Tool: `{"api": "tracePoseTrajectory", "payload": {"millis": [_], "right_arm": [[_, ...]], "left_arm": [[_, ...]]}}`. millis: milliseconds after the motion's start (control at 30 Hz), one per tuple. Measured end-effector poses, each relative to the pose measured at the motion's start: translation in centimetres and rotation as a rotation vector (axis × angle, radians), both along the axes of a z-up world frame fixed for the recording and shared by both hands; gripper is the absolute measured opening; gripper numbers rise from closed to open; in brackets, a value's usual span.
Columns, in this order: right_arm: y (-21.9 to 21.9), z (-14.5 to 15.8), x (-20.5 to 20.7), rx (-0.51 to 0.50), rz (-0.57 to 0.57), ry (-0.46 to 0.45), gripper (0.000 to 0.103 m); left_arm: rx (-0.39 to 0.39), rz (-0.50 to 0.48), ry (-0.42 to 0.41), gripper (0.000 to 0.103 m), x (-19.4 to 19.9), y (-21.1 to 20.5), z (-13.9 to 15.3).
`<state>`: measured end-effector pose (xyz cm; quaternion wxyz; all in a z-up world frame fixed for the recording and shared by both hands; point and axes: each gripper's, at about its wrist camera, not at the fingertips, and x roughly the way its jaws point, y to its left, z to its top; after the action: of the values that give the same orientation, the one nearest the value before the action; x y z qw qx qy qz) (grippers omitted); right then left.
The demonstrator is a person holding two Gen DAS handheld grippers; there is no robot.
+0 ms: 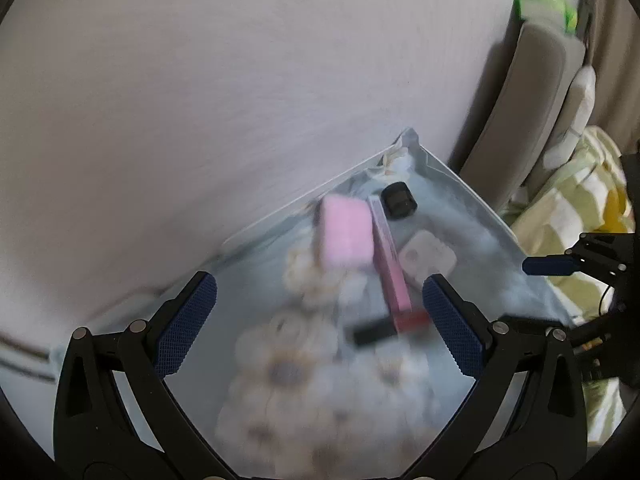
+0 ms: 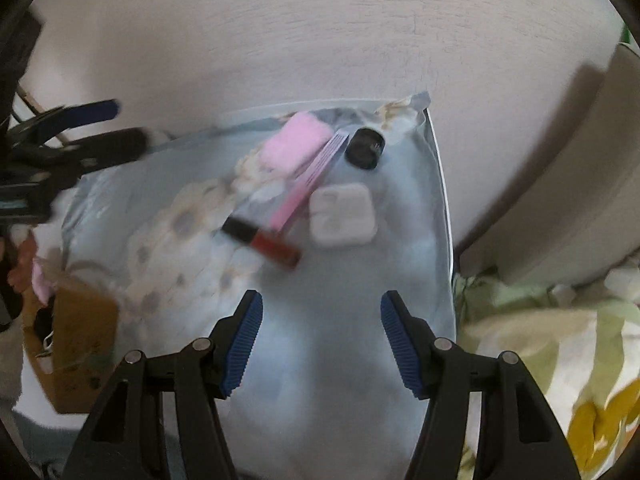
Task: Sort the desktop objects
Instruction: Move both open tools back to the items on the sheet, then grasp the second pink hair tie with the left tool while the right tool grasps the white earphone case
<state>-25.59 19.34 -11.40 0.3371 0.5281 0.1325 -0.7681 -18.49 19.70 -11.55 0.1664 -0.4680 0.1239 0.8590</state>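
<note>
Here, five small things are lying bunched together on a pale blue cloth (image 2: 340,320) printed with blurred cream flowers, near its far corner. A soft pink rectangular block (image 2: 294,146) is sitting farthest back, with a long slim pink box (image 2: 308,178) lying diagonally against its side. A short black round item (image 2: 365,148) is resting just beside the far end of that box. A white rounded square case (image 2: 343,216) is lying near the box's other side, and a tube with a black cap and red body (image 2: 262,240) is crossing under the box's near end. Everything is showing some motion blur.

The right gripper (image 2: 320,340) is hanging over bare cloth in front of the group, its blue-padded jaws standing apart with nothing between them. The left gripper (image 1: 320,320) is also gaping wide and empty, framing the tube and the box's near end without touching them. The cloth is lying on a pale table (image 2: 320,32), with a brown cardboard box (image 2: 76,344) beside it at the left.
</note>
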Motion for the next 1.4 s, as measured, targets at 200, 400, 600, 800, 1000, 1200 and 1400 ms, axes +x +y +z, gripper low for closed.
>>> {"api": "tracePoseTrajectory", "payload": {"millis": [200, 400, 600, 800, 1000, 1200, 1400], "right_arm": [[-1.9, -3.2, -2.9, 0.011, 0.044, 0.027, 0.057], [-2.9, -5.6, -4.1, 0.016, 0.097, 0.025, 0.057], [-4.0, -6.6, -3.9, 0.050, 0.151, 0.088, 0.057], [-4.7, -7.0, -4.0, 0.038, 0.165, 0.109, 0.058], [-4.8, -6.9, -4.1, 0.023, 0.174, 0.121, 0.058], [-4.8, -6.7, -4.0, 0.026, 0.153, 0.110, 0.059], [-6.6, -6.7, -3.9, 0.033, 0.162, 0.108, 0.079]], "left_arm": [[-0.043, -0.008, -0.077, 0.103, -4.2, 1.9, -5.5], [-0.078, -0.021, -0.100, 0.103, -5.3, 2.6, -8.5], [-0.104, -0.023, -0.096, 0.103, -6.0, 3.2, -10.5], [-0.094, -0.007, -0.078, 0.103, -6.7, 3.4, -10.9], [-0.048, 0.011, -0.088, 0.103, -7.0, 2.5, -11.0], [-0.045, 0.020, -0.090, 0.103, -6.6, 2.2, -10.9], [-0.030, 0.013, -0.092, 0.102, -6.0, 2.1, -10.9]]}}
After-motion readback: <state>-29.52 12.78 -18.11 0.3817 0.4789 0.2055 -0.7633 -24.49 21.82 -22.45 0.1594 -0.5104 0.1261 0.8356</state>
